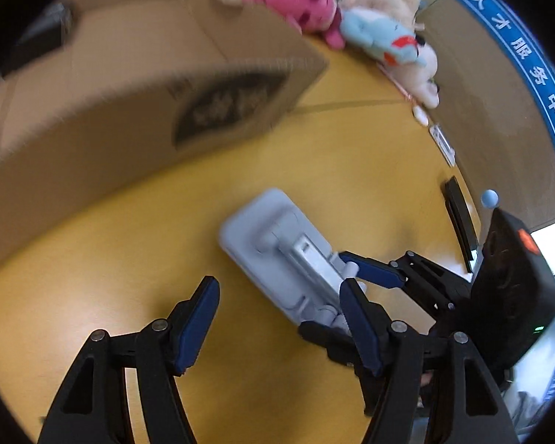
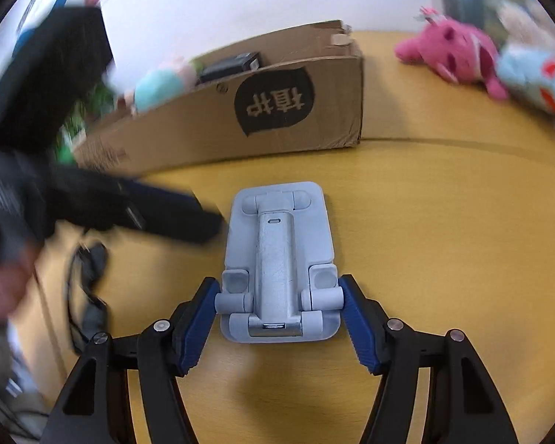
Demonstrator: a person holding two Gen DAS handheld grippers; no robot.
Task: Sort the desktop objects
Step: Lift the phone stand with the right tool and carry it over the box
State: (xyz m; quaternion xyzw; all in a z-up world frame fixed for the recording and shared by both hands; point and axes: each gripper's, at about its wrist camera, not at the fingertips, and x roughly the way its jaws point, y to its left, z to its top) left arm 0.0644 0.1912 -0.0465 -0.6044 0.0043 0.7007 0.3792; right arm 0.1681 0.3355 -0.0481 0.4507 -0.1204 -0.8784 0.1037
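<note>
A folded grey phone stand (image 2: 277, 259) lies flat on the yellow desk (image 2: 444, 240). My right gripper (image 2: 279, 318) straddles its near hinge end, blue pads touching both sides, closed on it. The stand also shows in the left wrist view (image 1: 281, 255), with the right gripper (image 1: 351, 277) gripping its end. My left gripper (image 1: 277, 322) is open and empty just left of the stand. It shows blurred in the right wrist view (image 2: 188, 214).
An open cardboard box (image 2: 240, 111) holding a plush toy (image 2: 162, 81) and a dark item stands behind the stand. Pink (image 2: 451, 51) and blue (image 2: 532, 77) plush toys lie at the back right. A dark cable (image 2: 88, 296) lies at the desk's left edge.
</note>
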